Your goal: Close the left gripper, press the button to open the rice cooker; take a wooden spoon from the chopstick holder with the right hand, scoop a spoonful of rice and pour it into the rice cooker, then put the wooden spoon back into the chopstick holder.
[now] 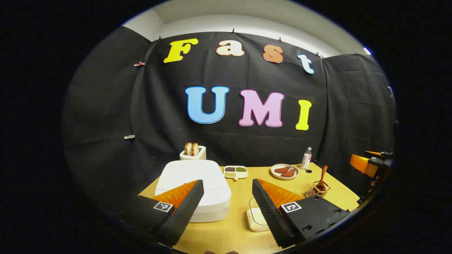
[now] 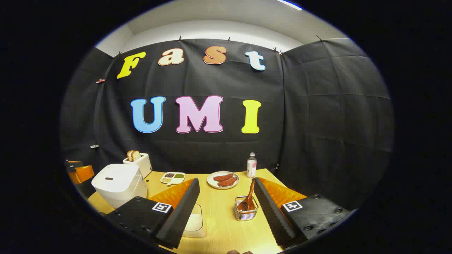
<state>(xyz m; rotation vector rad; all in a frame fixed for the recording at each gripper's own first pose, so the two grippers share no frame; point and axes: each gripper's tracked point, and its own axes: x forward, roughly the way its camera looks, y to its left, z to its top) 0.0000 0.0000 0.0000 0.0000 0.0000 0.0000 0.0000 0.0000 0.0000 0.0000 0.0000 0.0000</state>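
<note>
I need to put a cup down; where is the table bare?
Bare wood lies between the white rice cooker and the wire chopstick holder, in front of the sausage plate. The back edge is crowded: toaster, sectioned grain dish, bottle.

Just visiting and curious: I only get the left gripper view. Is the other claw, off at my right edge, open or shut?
Observer: In the right gripper view the right claw is open, its fingers wide apart.
Operator: What is it aimed at?
Observer: The brown wooden spoon stands bowl end down in the small wire chopstick holder, just inside the claw's right-hand finger.
Operator: And the cooker, half hidden for me?
Observer: The white rice cooker has its lid down, with a small dark mark on top.
</note>
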